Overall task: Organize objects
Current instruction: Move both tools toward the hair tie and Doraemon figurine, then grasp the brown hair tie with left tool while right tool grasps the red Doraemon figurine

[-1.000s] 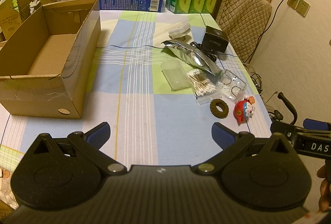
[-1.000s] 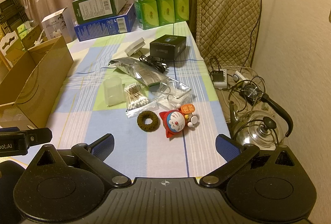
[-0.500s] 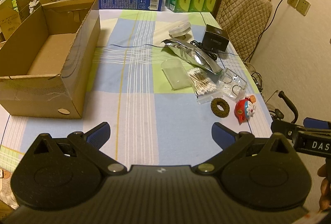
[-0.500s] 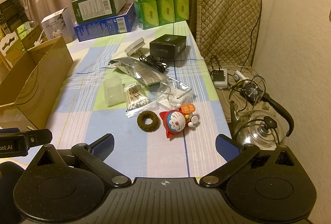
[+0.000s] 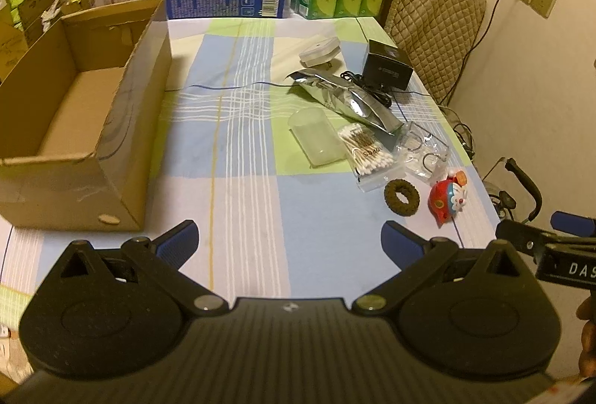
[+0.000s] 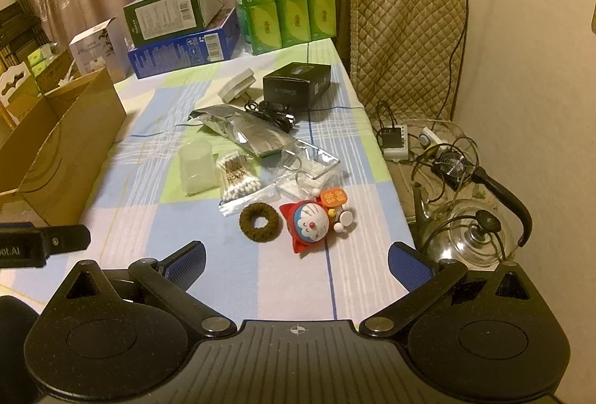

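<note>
Right wrist view: we find the toy figure (image 6: 311, 223) lying just ahead between the right gripper (image 6: 296, 264) fingers, spread apart and empty; left gripper (image 5: 288, 240) likewise, farther off.

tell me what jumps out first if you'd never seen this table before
A red cat toy lies near the table's right edge, beside a brown hair tie. Behind them sits a heap of small goods: cotton swabs, a silver foil pouch, a black box. An open cardboard box stands empty at left.

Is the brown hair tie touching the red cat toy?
Apart. The right wrist view shows bare tablecloth between the hair tie and the cat toy.
</note>
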Action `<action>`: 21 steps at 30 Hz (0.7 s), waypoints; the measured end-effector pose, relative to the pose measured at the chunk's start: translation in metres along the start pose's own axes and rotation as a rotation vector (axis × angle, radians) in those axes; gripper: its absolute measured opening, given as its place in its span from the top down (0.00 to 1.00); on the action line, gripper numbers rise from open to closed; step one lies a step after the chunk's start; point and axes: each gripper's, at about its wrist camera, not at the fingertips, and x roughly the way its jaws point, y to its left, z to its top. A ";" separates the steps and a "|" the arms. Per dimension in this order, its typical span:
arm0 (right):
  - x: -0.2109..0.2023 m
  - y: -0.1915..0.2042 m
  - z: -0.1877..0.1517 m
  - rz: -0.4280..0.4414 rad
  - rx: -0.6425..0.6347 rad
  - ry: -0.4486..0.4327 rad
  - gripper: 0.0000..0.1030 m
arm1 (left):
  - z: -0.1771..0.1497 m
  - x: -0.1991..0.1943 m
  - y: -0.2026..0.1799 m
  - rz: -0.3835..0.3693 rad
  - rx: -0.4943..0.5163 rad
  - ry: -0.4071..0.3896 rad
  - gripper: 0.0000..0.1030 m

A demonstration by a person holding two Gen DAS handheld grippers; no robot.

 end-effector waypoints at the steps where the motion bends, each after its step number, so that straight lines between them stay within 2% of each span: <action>1: 0.002 -0.002 -0.001 0.000 0.000 -0.005 0.02 | 0.002 0.002 0.000 -0.005 0.009 0.001 0.00; 8: 0.020 -0.013 0.001 -0.012 0.002 -0.019 0.02 | 0.019 0.027 0.004 -0.032 0.046 0.019 0.00; 12: 0.036 -0.018 0.004 0.022 -0.015 -0.035 0.02 | 0.028 0.045 0.005 -0.046 0.103 0.026 0.00; 15: 0.050 -0.020 0.006 0.060 -0.068 -0.034 0.03 | 0.034 0.060 0.003 -0.087 0.157 0.031 0.01; 17: 0.062 -0.024 0.008 0.084 -0.096 -0.030 0.07 | 0.039 0.071 0.001 -0.117 0.187 0.037 0.01; 21: 0.088 -0.029 0.010 0.110 -0.188 -0.003 0.11 | 0.043 0.095 -0.005 -0.133 0.235 0.054 0.01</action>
